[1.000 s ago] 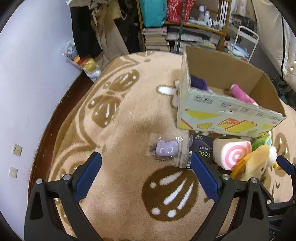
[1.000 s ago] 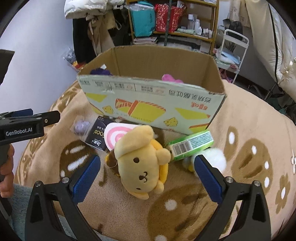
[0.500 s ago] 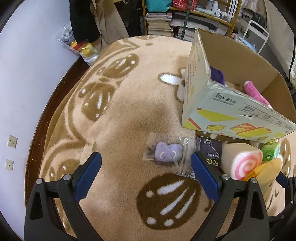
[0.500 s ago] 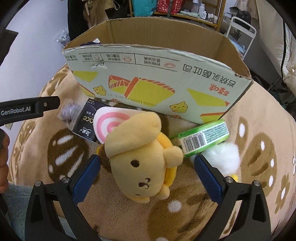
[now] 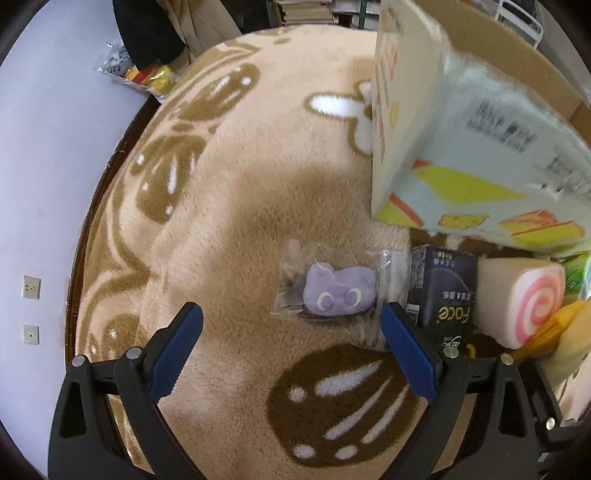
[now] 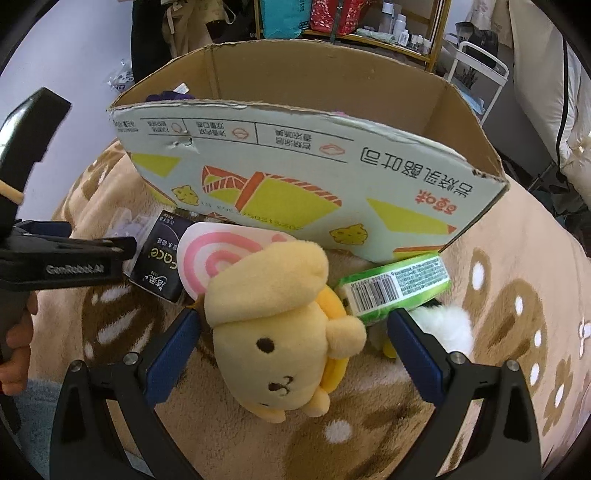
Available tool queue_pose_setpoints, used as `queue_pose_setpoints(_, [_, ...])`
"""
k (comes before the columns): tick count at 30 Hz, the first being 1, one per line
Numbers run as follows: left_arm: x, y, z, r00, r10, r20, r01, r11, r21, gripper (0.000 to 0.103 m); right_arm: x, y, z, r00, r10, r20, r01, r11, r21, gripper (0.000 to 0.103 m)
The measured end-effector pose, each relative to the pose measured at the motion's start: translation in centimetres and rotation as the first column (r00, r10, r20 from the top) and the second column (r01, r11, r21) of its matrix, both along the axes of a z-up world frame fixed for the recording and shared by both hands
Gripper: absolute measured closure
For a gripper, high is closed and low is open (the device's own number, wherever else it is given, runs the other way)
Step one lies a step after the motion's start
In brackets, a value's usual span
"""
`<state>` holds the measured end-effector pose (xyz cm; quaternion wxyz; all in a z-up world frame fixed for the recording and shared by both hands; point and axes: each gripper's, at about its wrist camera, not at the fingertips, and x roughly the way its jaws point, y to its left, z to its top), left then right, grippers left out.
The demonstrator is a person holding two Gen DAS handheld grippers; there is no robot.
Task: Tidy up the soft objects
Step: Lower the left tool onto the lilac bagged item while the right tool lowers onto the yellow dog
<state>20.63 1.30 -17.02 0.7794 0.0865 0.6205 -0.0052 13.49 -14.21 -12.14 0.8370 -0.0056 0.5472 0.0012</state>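
A yellow dog plush (image 6: 284, 332) lies on the tan rug in front of the open cardboard box (image 6: 295, 173). My right gripper (image 6: 291, 332) is open, its blue pads either side of the plush's head, not closed on it. A pink swirl roll cushion (image 6: 218, 258), a black tissue pack (image 6: 162, 262) and a green pack (image 6: 399, 288) lie by the box. My left gripper (image 5: 291, 325) is open just short of a bagged purple cat plush (image 5: 338, 293). The roll cushion (image 5: 524, 299) and the black pack (image 5: 443, 291) also show in the left wrist view.
The box (image 5: 461, 147) holds a purple item (image 6: 170, 96) at its far left. A white fluffy toy (image 6: 447, 325) lies right of the dog plush. A snack bag (image 5: 144, 74) sits by the wall. Shelves (image 6: 351, 26) and a white cart (image 6: 480, 62) stand behind the box.
Both grippers have moved forward and down. The dog plush now sits between the right pads, and the purple cat plush is closer to the left pads. Both stay open.
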Motion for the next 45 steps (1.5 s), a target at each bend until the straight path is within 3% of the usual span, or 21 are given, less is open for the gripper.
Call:
queue_pose_setpoints(4, [0.1,-0.2,-0.4,1.0,-0.01,-0.03,0.008,0.998,-0.059,0.007,0.2,0.1,0.0,1.0,-0.013,-0.003,0.013,1.0,-0.002,0.0])
queue_pose_setpoints(13, [1.2,0.3,-1.7,0.997,0.006,-0.078,-0.013,0.996,-0.09,0.005,0.2,-0.1,-0.7,0.999,-0.023,-0.046,0.026,0.998,0.063,0.005])
queue_pose_setpoints(15, [1.8,0.6,-2.0,0.997,0.015,-0.075,-0.02,0.997,-0.077,0.0,0.2,0.0,-0.6,0.999,-0.02,-0.046,0.023,0.998,0.065,0.006])
queue_pose_setpoints(31, [2.9,1.1,-2.8,0.998,0.016,-0.054,-0.023,0.992,-0.126,0.001,0.0,-0.3,-0.1,0.999,-0.012,-0.043,0.015,0.998,0.063,0.007])
queue_pose_setpoints(38, [1.7,0.1,-2.4,1.0,-0.005,-0.024,0.003,0.994,-0.108,0.011,0.6,0.3,-0.3,0.998,0.0,-0.059,0.003,0.998,0.061,0.011])
queue_pose_setpoints(45, [0.9,-0.4,-2.1,0.999,-0.038,-0.001,0.038,0.992,-0.12,0.022,0.3,0.8,-0.1,0.999,0.021,-0.043,-0.017,0.996,0.087,0.026])
